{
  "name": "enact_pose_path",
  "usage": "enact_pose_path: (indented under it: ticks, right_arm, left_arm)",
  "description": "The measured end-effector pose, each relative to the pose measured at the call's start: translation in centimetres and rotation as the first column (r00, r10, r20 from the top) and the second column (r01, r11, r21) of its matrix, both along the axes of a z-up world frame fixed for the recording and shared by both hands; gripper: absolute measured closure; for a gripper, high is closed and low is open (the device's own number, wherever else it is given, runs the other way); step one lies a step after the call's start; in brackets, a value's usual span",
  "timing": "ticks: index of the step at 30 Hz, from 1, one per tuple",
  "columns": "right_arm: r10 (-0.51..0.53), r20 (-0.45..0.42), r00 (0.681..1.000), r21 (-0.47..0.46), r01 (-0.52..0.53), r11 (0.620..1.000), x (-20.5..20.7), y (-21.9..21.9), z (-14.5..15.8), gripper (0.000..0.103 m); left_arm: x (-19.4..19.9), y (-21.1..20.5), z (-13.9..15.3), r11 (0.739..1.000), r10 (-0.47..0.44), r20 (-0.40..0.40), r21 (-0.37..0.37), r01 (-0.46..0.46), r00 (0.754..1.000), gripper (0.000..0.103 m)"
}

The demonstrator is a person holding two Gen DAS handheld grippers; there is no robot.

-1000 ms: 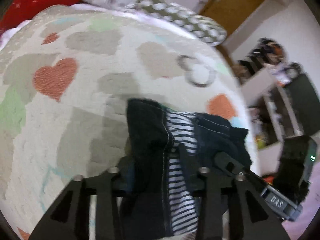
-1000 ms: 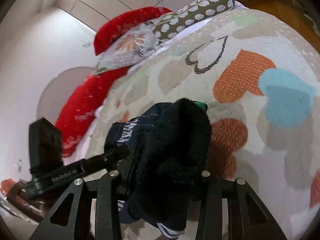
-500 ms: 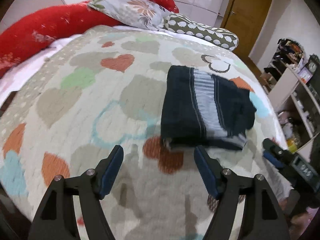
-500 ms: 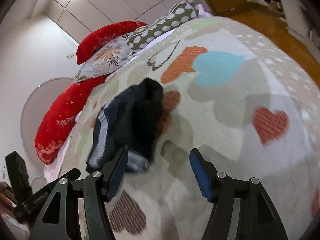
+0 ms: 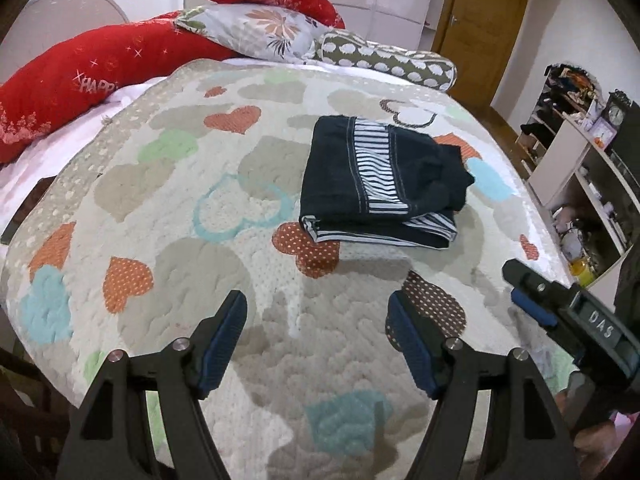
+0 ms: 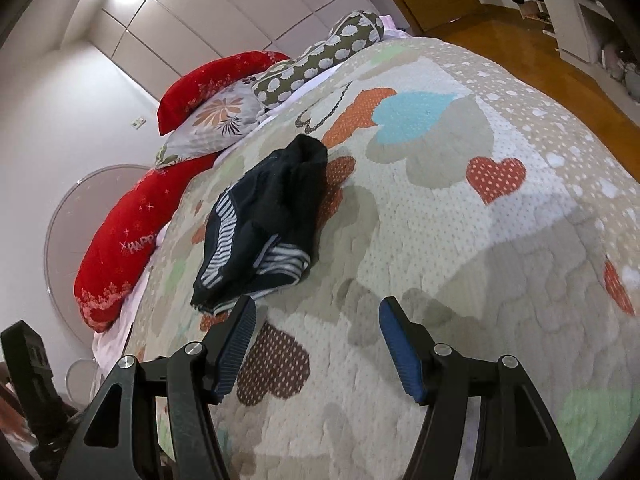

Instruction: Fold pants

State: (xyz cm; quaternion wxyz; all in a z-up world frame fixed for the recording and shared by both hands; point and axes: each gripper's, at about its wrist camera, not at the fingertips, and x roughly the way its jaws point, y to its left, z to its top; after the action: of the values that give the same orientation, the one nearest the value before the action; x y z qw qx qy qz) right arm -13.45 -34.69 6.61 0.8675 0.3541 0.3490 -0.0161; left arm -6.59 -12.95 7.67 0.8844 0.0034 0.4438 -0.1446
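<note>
The dark navy pants point(image 5: 380, 184) with a black-and-white striped band lie folded in a compact stack on the heart-patterned bedspread point(image 5: 200, 216). They also show in the right wrist view point(image 6: 264, 220). My left gripper point(image 5: 318, 320) is open and empty, held back from the stack toward the bed's near edge. My right gripper point(image 6: 316, 322) is open and empty, just short of the stack's near corner. The right gripper also shows at the right of the left wrist view point(image 5: 560, 312).
Red cushions point(image 5: 80, 72), a floral pillow point(image 5: 264, 32) and a spotted bolster point(image 5: 392, 64) line the head of the bed. Shelves with clutter point(image 5: 580, 160) stand at the right, a wooden door point(image 5: 488, 16) behind. The wooden floor point(image 6: 520, 48) lies beyond the bed's edge.
Both grippers let go of the pants and opened, then drew back from the bed. The folded stack now lies alone on the bedspread.
</note>
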Motion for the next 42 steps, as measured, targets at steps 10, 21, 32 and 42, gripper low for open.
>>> enact_pose_path:
  ticks: [10,21,32,42]
  right_arm:
    - [0.017,0.026,0.999,-0.043,-0.016,0.999,-2.4,2.1,2.4,0.034]
    - [0.04,0.013,0.999,-0.096,-0.038,0.995,-2.2,3.1,4.3,0.034]
    - [0.028,-0.054,0.998,-0.159,-0.037,0.987,0.4,3.0,5.8,0.034]
    - [0.016,-0.094,0.995,-0.122,-0.028,0.992,7.3,0.5,4.0,0.034]
  left_arm:
    - [-1.0,3.8,2.0,0.992,0.106,-0.007,-0.07,-0.106,0.994,0.031]
    - [-0.6,6.5,2.4,0.978,0.164,-0.017,-0.129,-0.165,0.986,0.031]
    - [0.3,8.3,1.9,0.968,0.179,-0.048,-0.17,-0.185,0.983,0.03]
    - [2.7,8.1,-1.0,0.97,0.209,-0.085,-0.105,-0.217,0.974,0.03]
